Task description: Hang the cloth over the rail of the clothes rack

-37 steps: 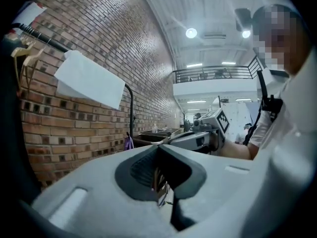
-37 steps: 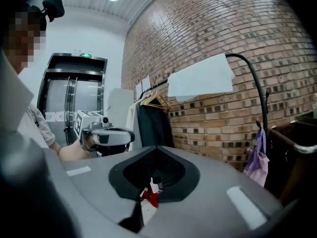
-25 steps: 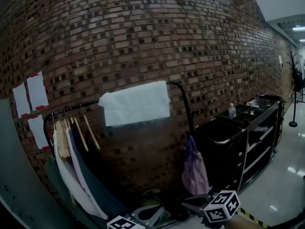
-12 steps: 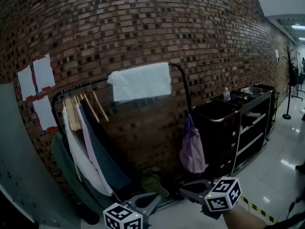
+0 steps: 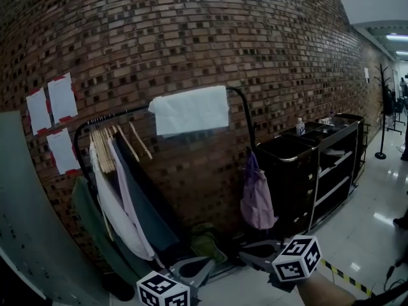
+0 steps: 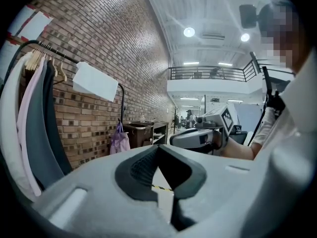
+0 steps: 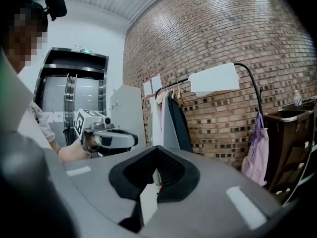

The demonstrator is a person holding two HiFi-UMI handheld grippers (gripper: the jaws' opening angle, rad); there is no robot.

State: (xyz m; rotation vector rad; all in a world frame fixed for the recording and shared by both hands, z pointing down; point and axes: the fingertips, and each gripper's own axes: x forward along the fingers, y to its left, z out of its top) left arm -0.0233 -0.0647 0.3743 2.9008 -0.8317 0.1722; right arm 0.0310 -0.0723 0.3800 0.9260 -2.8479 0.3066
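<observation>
A white cloth (image 5: 190, 109) hangs folded over the top rail of the black clothes rack (image 5: 245, 116) against the brick wall; it also shows as the white cloth (image 6: 95, 81) and the white cloth (image 7: 214, 79) in the two gripper views. Both grippers are held low, well back from the rack. My left gripper (image 5: 203, 268) is shut with nothing in it, its marker cube at the bottom edge. My right gripper (image 5: 245, 257) is shut and empty too. In the gripper views the left gripper (image 6: 157, 163) and right gripper (image 7: 157, 163) have their pads meeting at the tips.
Several garments on wooden hangers (image 5: 124, 196) fill the rack's left end. A purple bag (image 5: 257, 196) hangs at its right post. A black cart (image 5: 319, 164) with a bottle stands to the right. Paper sheets (image 5: 51, 104) are taped on the wall. Yellow-black tape (image 5: 344, 279) marks the floor.
The view has tilted down and shifted, so the rack sits higher and more to the right in the frame. Both gripper cubes have come further into view at the bottom. The cloth stays on the rail.
</observation>
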